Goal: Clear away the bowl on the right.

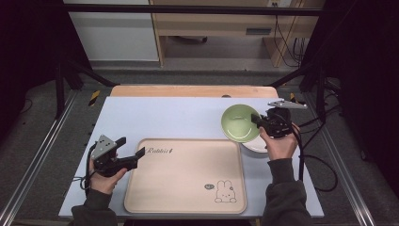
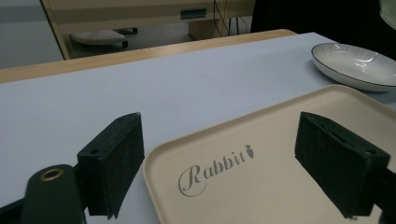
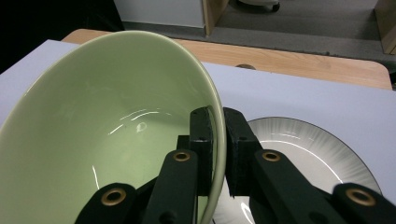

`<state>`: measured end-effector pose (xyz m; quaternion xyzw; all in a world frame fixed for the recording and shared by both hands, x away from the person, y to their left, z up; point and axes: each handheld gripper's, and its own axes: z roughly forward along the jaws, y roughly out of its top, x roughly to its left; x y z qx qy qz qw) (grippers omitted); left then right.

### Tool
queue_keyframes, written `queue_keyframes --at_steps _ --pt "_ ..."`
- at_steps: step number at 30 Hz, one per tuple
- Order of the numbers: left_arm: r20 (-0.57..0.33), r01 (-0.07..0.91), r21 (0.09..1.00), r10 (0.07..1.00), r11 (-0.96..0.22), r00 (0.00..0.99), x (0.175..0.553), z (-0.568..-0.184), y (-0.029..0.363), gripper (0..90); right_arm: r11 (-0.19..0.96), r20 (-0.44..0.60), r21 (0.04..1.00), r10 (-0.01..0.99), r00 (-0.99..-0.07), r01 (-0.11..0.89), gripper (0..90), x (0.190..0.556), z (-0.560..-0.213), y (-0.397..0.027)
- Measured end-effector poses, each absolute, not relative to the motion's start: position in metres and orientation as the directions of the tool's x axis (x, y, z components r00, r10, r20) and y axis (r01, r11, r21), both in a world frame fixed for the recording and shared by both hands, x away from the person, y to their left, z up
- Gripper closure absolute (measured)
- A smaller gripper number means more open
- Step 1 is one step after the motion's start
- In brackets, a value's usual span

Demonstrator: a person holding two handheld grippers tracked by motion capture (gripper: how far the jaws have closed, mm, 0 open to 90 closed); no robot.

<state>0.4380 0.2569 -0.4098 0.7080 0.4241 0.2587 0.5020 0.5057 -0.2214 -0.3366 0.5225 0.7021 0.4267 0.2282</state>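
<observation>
A light green bowl (image 1: 240, 122) hangs tilted above the table at the right, held by its rim. My right gripper (image 1: 258, 120) is shut on that rim; in the right gripper view the jaws pinch the green bowl's (image 3: 107, 126) wall from both sides at my right gripper (image 3: 218, 140). Under it lies a white plate with a dark rim (image 1: 256, 146) (image 3: 308, 149) (image 2: 357, 63). A beige tray (image 1: 186, 181) marked "Rabbit" (image 2: 261, 186) lies at the front centre. My left gripper (image 1: 131, 148) (image 2: 219, 165) stands open over the tray's near-left corner, with nothing between its jaws.
The pale blue tabletop (image 1: 160, 117) has free room behind the tray. A wooden strip (image 1: 193, 91) runs along the far edge. Black frame posts stand at both sides, and cables (image 1: 324, 165) trail off the right edge.
</observation>
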Motion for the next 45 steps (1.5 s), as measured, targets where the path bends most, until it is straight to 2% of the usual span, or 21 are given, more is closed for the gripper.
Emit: queue_keyframes --at_steps 21,45 --pt "-0.046 0.312 0.940 0.852 -0.140 0.521 0.433 -0.401 0.256 15.1 0.151 0.122 0.849 0.876 -0.466 0.506 83.6 0.489 -0.334 -0.184" --pt "-0.050 0.306 0.943 0.853 -0.132 0.520 0.432 -0.399 0.257 15.1 0.207 0.128 0.840 0.823 -0.554 0.501 83.6 0.486 -0.344 -0.143"
